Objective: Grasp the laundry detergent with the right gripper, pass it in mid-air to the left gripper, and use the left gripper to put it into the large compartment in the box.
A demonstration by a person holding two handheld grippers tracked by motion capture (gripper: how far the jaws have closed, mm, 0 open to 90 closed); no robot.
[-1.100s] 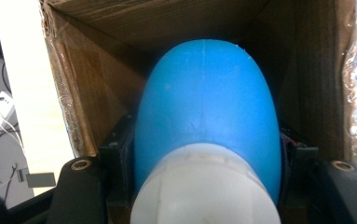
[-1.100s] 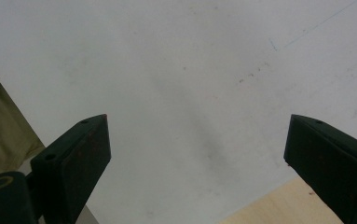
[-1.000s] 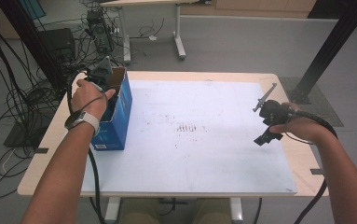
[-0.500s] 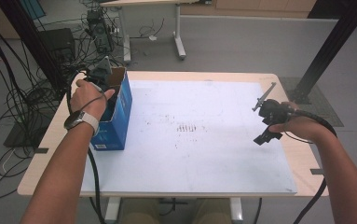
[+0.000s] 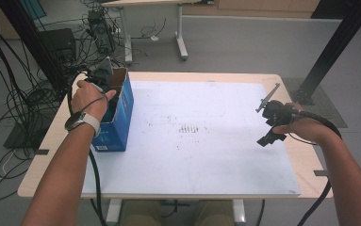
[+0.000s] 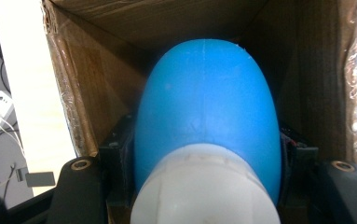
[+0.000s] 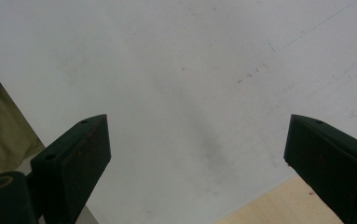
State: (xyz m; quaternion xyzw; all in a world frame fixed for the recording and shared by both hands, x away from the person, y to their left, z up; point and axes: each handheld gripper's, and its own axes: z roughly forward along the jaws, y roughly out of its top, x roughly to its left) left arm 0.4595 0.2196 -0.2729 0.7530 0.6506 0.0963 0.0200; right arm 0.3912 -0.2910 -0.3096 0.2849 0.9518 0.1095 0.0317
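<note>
The left forearm reaches forward at the left, its hand (image 5: 89, 100) wearing a wristwatch and tipping the left gripper (image 5: 106, 77) steeply downward, fingers clamped. The right forearm angles inward at the right; the right gripper (image 5: 268, 128) hangs with fingers (image 7: 76, 154) spread wide apart.

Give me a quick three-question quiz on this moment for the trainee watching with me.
1. True or false: the left gripper is shut on a blue bottle with a white cap.
2. Where is the bottle? A) lying on the white mat B) inside the open cardboard box C) on the floor
3. How do the jaws of the right gripper stand, and what is below them?

Key
1. True: the jaws press on its two sides.
2. B: the brown inner walls of the box surround it; the high view shows the box with blue outer sides at the table's left.
3. Wide apart with nothing between them, above the white mat near its edge.
</note>
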